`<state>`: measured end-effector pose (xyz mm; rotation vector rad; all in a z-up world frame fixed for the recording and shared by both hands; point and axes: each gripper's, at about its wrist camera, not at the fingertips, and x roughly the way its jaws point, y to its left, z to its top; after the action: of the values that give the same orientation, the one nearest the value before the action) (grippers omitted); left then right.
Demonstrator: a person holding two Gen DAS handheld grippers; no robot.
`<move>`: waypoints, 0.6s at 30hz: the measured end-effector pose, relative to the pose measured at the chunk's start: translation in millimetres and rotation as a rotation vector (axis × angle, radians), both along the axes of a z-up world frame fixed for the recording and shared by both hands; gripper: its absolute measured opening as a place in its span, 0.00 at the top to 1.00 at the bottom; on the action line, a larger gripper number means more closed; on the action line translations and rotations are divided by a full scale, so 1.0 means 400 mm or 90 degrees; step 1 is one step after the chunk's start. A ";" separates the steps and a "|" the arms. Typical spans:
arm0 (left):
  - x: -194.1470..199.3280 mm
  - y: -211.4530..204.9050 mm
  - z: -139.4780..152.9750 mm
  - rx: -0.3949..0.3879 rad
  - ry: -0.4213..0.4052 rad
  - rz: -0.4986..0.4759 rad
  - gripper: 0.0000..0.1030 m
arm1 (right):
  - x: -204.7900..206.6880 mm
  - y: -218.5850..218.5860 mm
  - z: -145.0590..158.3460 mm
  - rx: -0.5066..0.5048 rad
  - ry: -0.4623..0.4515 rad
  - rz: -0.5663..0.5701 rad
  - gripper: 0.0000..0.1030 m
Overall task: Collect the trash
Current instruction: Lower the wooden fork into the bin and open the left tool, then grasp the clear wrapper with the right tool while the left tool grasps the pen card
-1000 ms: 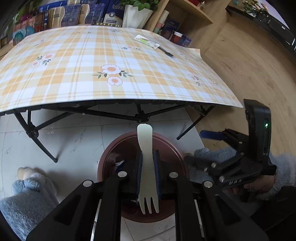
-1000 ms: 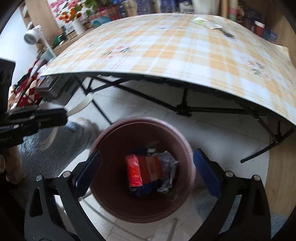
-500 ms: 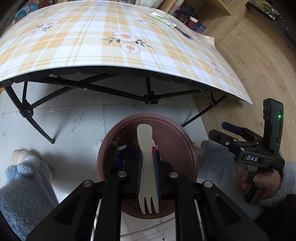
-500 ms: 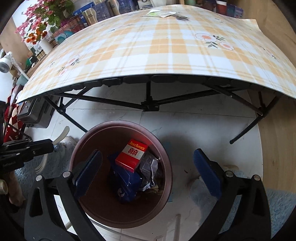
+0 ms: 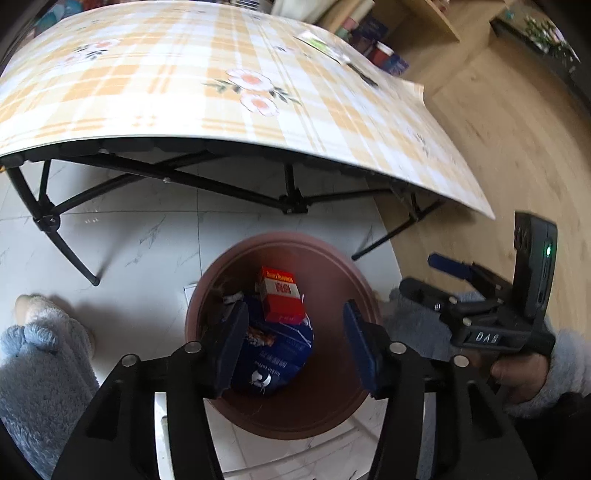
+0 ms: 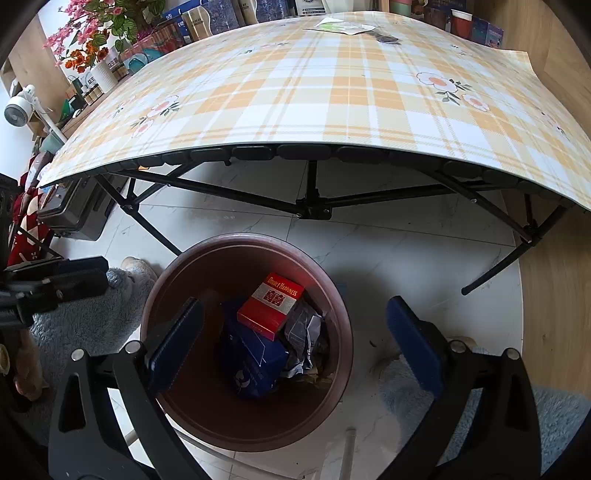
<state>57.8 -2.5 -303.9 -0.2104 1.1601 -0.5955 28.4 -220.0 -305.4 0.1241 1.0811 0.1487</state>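
Your left claw [image 5: 291,343] hangs released, its two blue-padded fingers [image 5: 360,341] spread with nothing between them, straight over the mouth of the brown bin [image 5: 332,258] on the white marble floor [image 5: 147,240]. Between the pads you look down on the trash inside: a red cigarette pack [image 5: 280,295] lies on top toward 12 o'clock, resting on a dark blue packet [image 5: 273,354] that fills the middle of the bin. Your right claw [image 6: 295,343] is likewise released and empty, its fingers [image 6: 413,347] set wide; the left pad sits over the bin's opening and the right pad over the floor just outside the rim. From that view the bin [image 6: 177,266] lies at the centre, with the red cigarette pack [image 6: 271,306] tilted on the blue packet [image 6: 251,358] and a crumpled grey-white wrapper [image 6: 304,332] touching it at 3 o'clock. In the left view your right claw [image 5: 454,269] appears at 3 o'clock, gripped in your hand [image 5: 517,373], well beside the bin rather than over it. Beyond the bin at 12 o'clock stands the folding table on black crossed legs [image 6: 314,206], its tabletop [image 6: 332,99] covered in an orange-and-white check cloth with flowers. At the far edge of the tabletop lie a pale flat wrapper [image 6: 338,26] and a small dark item [image 6: 386,37] just beside it, too small to name. A grey fluffy slipper [image 5: 44,332] sits at 9 o'clock in the left view.
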 end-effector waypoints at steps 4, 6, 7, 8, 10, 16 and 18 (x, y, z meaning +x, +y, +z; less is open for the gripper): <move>0.006 0.035 0.014 -0.015 -0.012 0.053 0.26 | -0.001 0.001 0.000 0.000 0.001 0.000 0.06; 0.011 0.054 0.022 -0.022 -0.023 0.082 0.23 | 0.000 0.000 0.002 0.003 0.000 0.000 0.06; 0.012 0.059 0.024 -0.025 -0.024 0.089 0.21 | 0.000 -0.001 0.002 0.006 0.000 0.001 0.06; 0.013 0.064 0.025 -0.026 -0.025 0.098 0.19 | 0.000 -0.001 0.003 0.008 0.000 0.001 0.06; 0.015 0.070 0.028 -0.024 -0.027 0.108 0.19 | 0.001 -0.001 0.003 0.009 0.000 0.000 0.06; 0.014 0.067 0.035 -0.018 -0.033 0.106 0.17 | 0.004 -0.009 0.002 0.017 0.001 -0.003 0.06; 0.012 0.064 0.037 -0.016 -0.037 0.102 0.17 | 0.006 -0.013 0.004 0.021 0.000 -0.005 0.06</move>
<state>62.5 23.1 -288.9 -0.3029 1.0683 -0.4718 30.7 -225.0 -303.9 0.1576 1.0781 0.1589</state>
